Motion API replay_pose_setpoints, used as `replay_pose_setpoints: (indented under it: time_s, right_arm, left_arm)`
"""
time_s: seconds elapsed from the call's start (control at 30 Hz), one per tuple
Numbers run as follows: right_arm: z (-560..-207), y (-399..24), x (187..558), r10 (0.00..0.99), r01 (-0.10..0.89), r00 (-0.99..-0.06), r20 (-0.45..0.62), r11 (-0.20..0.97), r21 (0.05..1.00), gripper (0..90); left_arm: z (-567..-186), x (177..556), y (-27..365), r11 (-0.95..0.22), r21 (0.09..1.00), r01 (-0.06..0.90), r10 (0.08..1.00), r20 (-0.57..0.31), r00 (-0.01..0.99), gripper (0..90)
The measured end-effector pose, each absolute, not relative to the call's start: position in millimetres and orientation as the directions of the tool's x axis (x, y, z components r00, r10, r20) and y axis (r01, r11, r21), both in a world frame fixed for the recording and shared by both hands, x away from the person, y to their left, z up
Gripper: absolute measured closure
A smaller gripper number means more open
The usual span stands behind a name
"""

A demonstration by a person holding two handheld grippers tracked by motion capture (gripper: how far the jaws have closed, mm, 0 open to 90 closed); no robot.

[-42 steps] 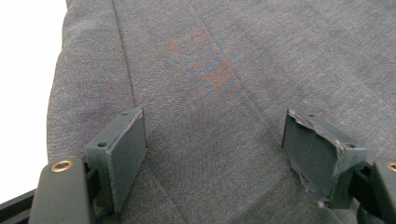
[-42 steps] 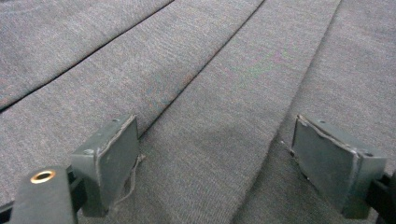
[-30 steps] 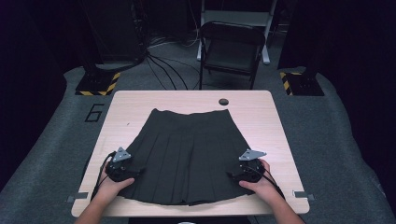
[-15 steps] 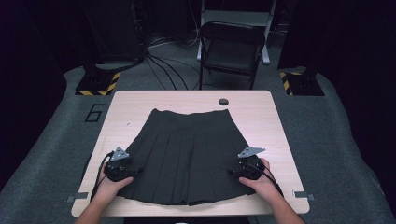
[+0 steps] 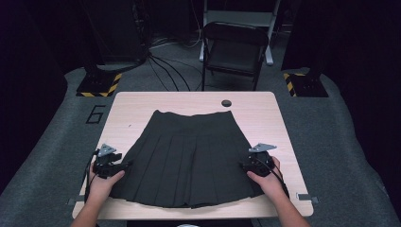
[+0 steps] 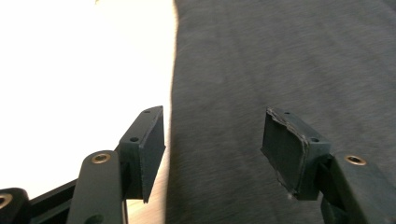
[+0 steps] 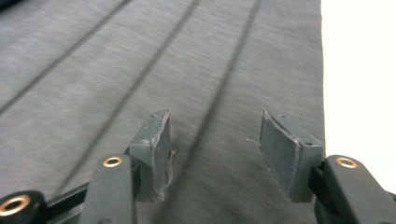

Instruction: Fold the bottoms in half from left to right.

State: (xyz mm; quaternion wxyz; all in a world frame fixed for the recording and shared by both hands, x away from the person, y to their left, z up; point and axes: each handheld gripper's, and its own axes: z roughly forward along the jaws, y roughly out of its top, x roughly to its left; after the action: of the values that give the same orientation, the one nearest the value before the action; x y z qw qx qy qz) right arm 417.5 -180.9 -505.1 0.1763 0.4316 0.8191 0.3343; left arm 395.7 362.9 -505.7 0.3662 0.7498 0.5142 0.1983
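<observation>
A black pleated skirt [image 5: 189, 156] lies flat on the light wooden table [image 5: 142, 104], waistband at the far side and hem toward me. My left gripper [image 5: 124, 164] is at the skirt's left edge near the hem. In the left gripper view it [image 6: 212, 140] is open, one jaw over bare table and the other over cloth [image 6: 280, 56]. Its jaws have just been closing, with no fold caught between them. My right gripper [image 5: 244, 165] is at the skirt's right side. It [image 7: 212, 140] hovers open over the pleats [image 7: 140, 70], also just closing, pads clear of the fabric.
A small dark round hole [image 5: 226, 102] sits in the table's far edge. Behind the table stands a black chair [image 5: 234, 47], with cables and yellow-striped stand bases [image 5: 99, 84] on the grey floor. Bare table strips run along both sides of the skirt.
My left gripper has shifted a little to the left, out toward the skirt's side edge. The right hand has stayed almost where it was. The skirt lies unchanged.
</observation>
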Motion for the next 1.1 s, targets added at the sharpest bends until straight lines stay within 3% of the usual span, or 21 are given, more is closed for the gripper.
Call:
replay_pose_setpoints:
  time_s: [0.33, 0.57, 0.67, 0.87, 0.93, 1.1]
  right_arm:
    - [-509.9, -187.9, 423.0, 0.869, 0.625, -0.494, -0.019, 0.371, 0.686, 39.1]
    - [-513.1, -195.6, 422.8, 0.884, 0.632, -0.467, -0.032, 0.358, 0.688, 37.9]
    - [-513.5, -196.5, 421.9, 0.888, 0.641, -0.460, -0.017, 0.345, 0.686, 38.2]
    - [-514.5, -192.7, 418.6, 0.867, 0.628, -0.499, 0.007, 0.356, 0.692, 57.4]
    - [-514.3, -191.6, 417.6, 0.864, 0.626, -0.503, 0.006, 0.360, 0.691, 58.0]
    - [-514.9, -190.0, 415.9, 0.862, 0.620, -0.507, 0.009, 0.357, 0.699, 58.9]
  left_arm:
    - [-518.4, 402.8, 360.3, -0.232, 0.727, 0.647, 0.926, -0.038, 0.375, 33.4]
    - [-521.4, 400.7, 357.6, -0.253, 0.724, 0.642, 0.920, -0.027, 0.392, 39.1]
    - [-520.8, 400.5, 357.2, -0.259, 0.721, 0.643, 0.917, -0.027, 0.399, 45.8]
    - [-517.7, 400.1, 347.9, -0.252, 0.709, 0.659, 0.915, -0.046, 0.400, 69.0]
    - [-517.6, 399.7, 346.2, -0.253, 0.708, 0.660, 0.916, -0.043, 0.399, 77.3]
    - [-516.3, 399.6, 343.5, -0.253, 0.701, 0.667, 0.920, -0.040, 0.390, 83.0]
